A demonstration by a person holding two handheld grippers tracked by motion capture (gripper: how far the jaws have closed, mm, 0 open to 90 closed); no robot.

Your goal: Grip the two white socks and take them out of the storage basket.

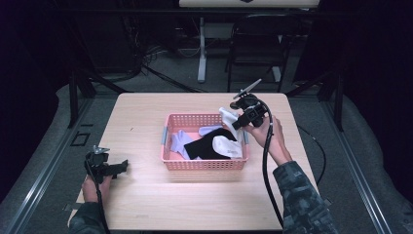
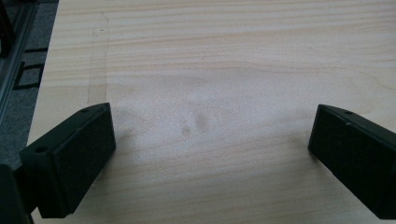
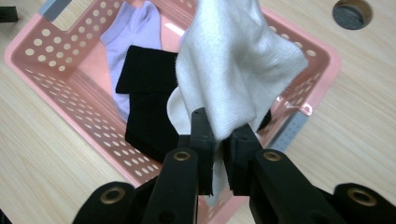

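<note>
High view: a pale wooden table (image 1: 146,195) fills the middle of the frame, with a dark floor and a black chair (image 1: 258,39) beyond its far edge. At the table's centre sits a pink perforated basket (image 1: 204,165) with grey handles. Inside it lie a black sock (image 1: 209,146), a lilac sock (image 1: 181,142) toward its left side, and a white sock (image 1: 229,147) toward its right.

At the basket's upper right corner, the right gripper (image 1: 239,123), held by a hand (image 1: 268,136), is clamped on another white sock (image 1: 230,119), lifted above the rim. In the right gripper view this sock (image 3: 238,70) hangs pinched between the closed jaws, over the basket (image 3: 56,93).

At lower left, the left gripper (image 1: 122,166) rests on the table, well apart from the basket. In the left gripper view its jaws stand wide apart over bare wood (image 2: 210,70).
</note>
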